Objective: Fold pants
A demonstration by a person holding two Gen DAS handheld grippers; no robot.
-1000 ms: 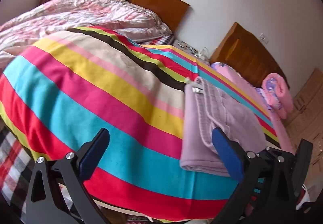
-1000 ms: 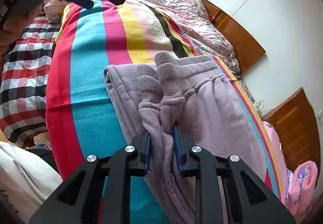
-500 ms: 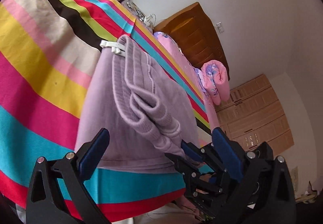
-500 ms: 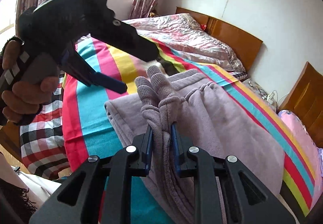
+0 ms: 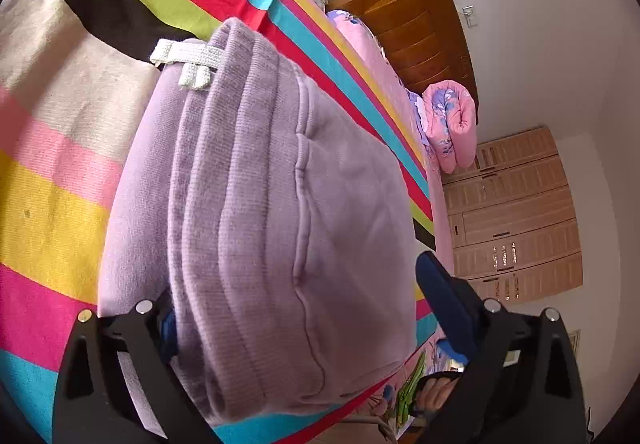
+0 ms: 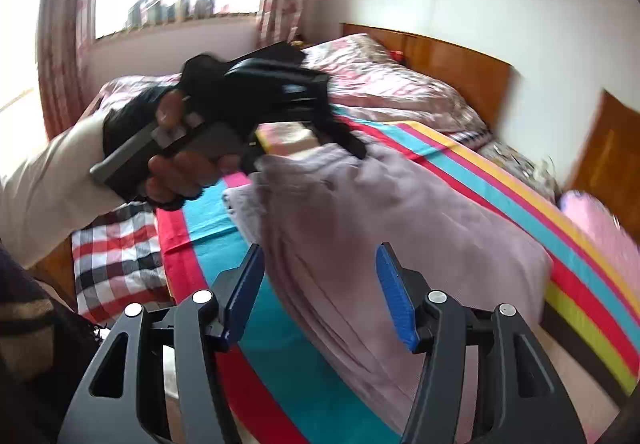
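So in the left wrist view, the pants (image 5: pixel 256 244) are now filling the frame, folded into a thick lilac stack on the striped bedspread (image 5: pixel 52 204), white drawstring (image 5: pixel 188 60) poking out at the far end. A second ago we only saw them off to the side. Our left hand-held gripper (image 5: pixel 296 308) sits wide apart with the near edge of the stack between its blue pads, and we can't see it pinching anything.

Over in the right wrist view (pretty blurry), our right hand-held gripper (image 6: pixel 320 288) had the bunched leg cuffs clamped a moment back. Now its jaws are opening, nothing between them, and the pants (image 6: pixel 400 228) lie flat on the bed below it. The left hand-held gripper (image 6: pixel 276 100) is at the stack's far side.

Looks to us like that fold got dropped in place, so probably just tidying or one more fold left.
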